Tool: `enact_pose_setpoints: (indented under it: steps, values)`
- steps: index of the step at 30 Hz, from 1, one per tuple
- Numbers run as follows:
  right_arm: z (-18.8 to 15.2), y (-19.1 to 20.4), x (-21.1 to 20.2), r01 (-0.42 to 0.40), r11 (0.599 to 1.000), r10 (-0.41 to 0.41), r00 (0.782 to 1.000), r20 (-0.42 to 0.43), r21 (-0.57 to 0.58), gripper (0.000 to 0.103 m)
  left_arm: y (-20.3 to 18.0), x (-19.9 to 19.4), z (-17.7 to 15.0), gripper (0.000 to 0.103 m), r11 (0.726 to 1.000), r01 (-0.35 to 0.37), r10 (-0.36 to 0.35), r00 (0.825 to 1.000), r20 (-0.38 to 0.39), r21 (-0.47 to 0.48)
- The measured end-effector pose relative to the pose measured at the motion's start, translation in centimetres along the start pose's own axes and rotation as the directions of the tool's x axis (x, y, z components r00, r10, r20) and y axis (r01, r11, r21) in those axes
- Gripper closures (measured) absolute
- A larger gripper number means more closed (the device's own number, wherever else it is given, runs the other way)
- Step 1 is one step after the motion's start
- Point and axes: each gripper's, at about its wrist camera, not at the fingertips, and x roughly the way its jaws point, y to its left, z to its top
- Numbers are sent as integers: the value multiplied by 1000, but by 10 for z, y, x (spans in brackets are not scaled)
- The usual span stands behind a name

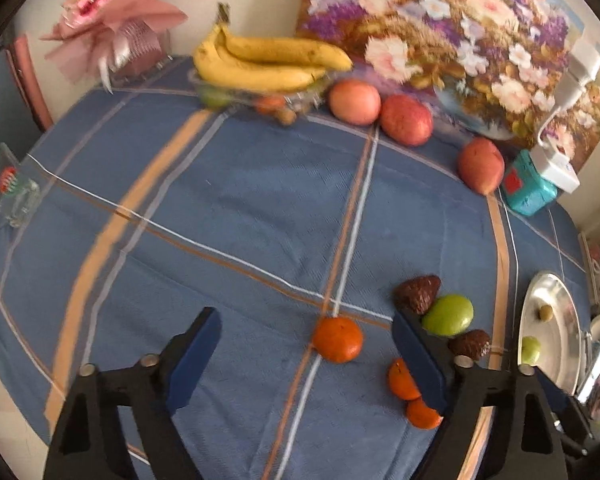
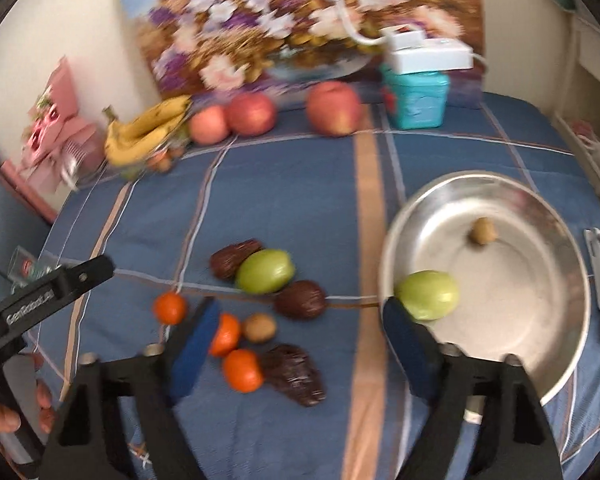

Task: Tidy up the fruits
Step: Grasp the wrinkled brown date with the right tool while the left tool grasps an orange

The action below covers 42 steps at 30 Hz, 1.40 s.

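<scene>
Steel bowl (image 2: pixel 548 216) holds two fruits already — both grippers, left (image 1: pixel 306 354) and right (image 2: pixel 296 344), spread and empty — next, pinch a near orange (image 2: pixel 242 370).

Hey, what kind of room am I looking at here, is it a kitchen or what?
Probably a lived-in home room, likely a dining corner, not clearly a kitchen: a table under a blue plaid cloth, a flower painting leaning on the wall, and a wrapped pink bouquet.

I see open blue cloth (image 1: pixel 228 216) across the table's middle to pass through, while apples (image 1: pixel 406 120), bananas (image 1: pixel 260 62) and a teal box (image 1: pixel 530 192) line the far wall and small fruit (image 2: pixel 264 272) crowds beside the metal bowl (image 2: pixel 540 208).
</scene>
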Motion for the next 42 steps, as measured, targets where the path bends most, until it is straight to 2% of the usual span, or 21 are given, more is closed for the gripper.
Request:
enact_pose_setpoints:
  steps: [2,5,7,14,20,25,29,33,42]
  values:
    - [-3,3,8,-2,1000,2,1000,-30,-3,28,-2,9,-1,19,1000,14,-14,1000,-25,0]
    - [-7,1,21,7,1000,-6,997,-76,17,37,-7,25,-5,20,1000,14,-14,997,-70,11]
    - [-10,-2,30,10,999,-7,994,-108,30,38,-9,36,-7,27,1000,22,-21,995,-99,8]
    - [-20,-12,46,-1,996,18,984,-180,95,42,-12,52,-5,34,1000,30,-30,992,-124,-6]
    - [-23,-18,54,-30,990,60,973,-222,135,44,-9,65,1,47,999,37,-41,989,-143,-25]
    - [-25,-26,54,-54,978,101,967,-233,202,44,-16,68,5,64,997,68,-71,986,-149,-21]
    - [-24,-33,55,-67,967,126,963,-238,244,44,-20,67,6,64,999,48,-49,987,-150,-11]
    - [-27,-35,53,-96,958,163,958,-236,270,52,-19,62,5,65,999,37,-41,988,-152,-27]
    - [-26,-38,42,-96,959,153,967,-202,268,56,-10,43,5,65,999,44,-47,993,-112,-27]
